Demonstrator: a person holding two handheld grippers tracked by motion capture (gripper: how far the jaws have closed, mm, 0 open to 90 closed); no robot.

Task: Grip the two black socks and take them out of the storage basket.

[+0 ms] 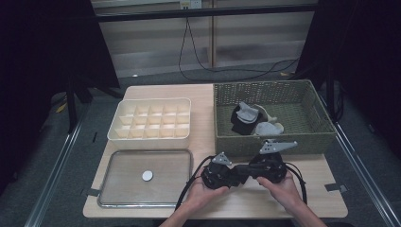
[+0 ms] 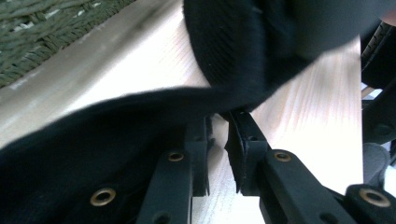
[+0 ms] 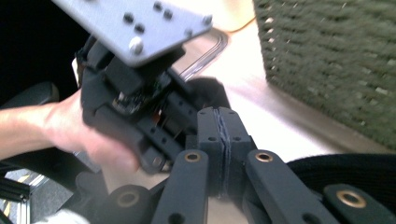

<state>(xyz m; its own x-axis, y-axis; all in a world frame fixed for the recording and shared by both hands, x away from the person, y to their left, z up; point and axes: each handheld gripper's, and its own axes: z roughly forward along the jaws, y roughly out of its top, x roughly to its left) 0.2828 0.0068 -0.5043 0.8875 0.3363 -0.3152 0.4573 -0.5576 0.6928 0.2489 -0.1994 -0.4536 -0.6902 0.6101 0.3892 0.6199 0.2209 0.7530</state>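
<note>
Both grippers pinch one black sock [image 1: 242, 172] between them, so it can be stretched: left gripper [image 1: 231, 176] nearly closed, right gripper [image 1: 249, 171] tight.

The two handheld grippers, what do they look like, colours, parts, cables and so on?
Both the left gripper and the right gripper are black, blocky units, each topped by a grey three-cornered plate studded with dark screws. Their jaws are flat black bars joined by brass-coloured rivets. A black cable loops away from each across the table. The person's forearms are bare, with no sleeves in sight.
</note>
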